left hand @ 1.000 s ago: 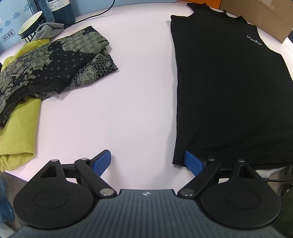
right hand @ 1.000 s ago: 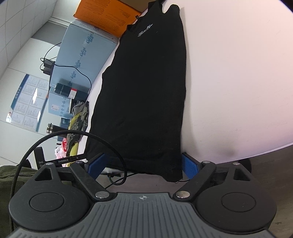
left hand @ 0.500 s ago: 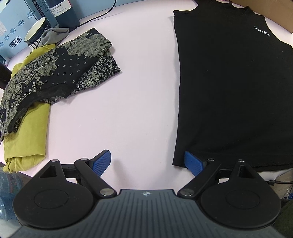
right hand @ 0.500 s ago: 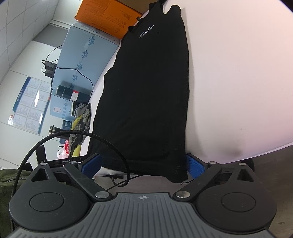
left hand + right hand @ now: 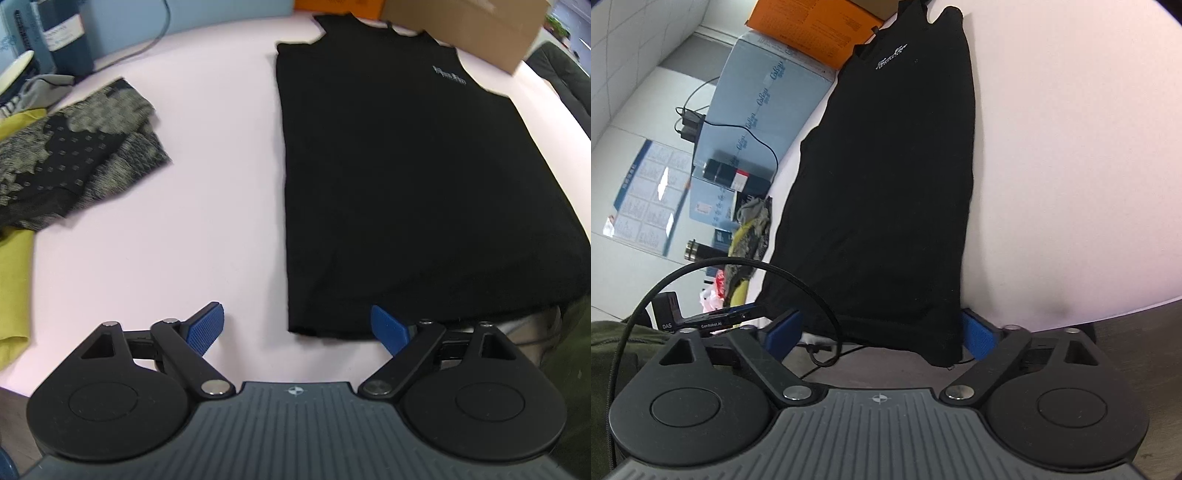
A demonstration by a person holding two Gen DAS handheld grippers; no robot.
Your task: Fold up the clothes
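Our left claw is spread wide and empty at the hem's left corner, its right finger just over the cloth. Our right claw is wide and empty too, straddling the hem's right corner, which droops over the bench edge. The top lies flat, face up, long axis running straight away from both claws, hem near, straps far. We judge both claws equally near, one per corner, so the fold likely carries the hem forward. Bare bench lies open left of the top. Farther left a patterned cloth sits on a yellow one; boxes crowd the far edge behind the straps.
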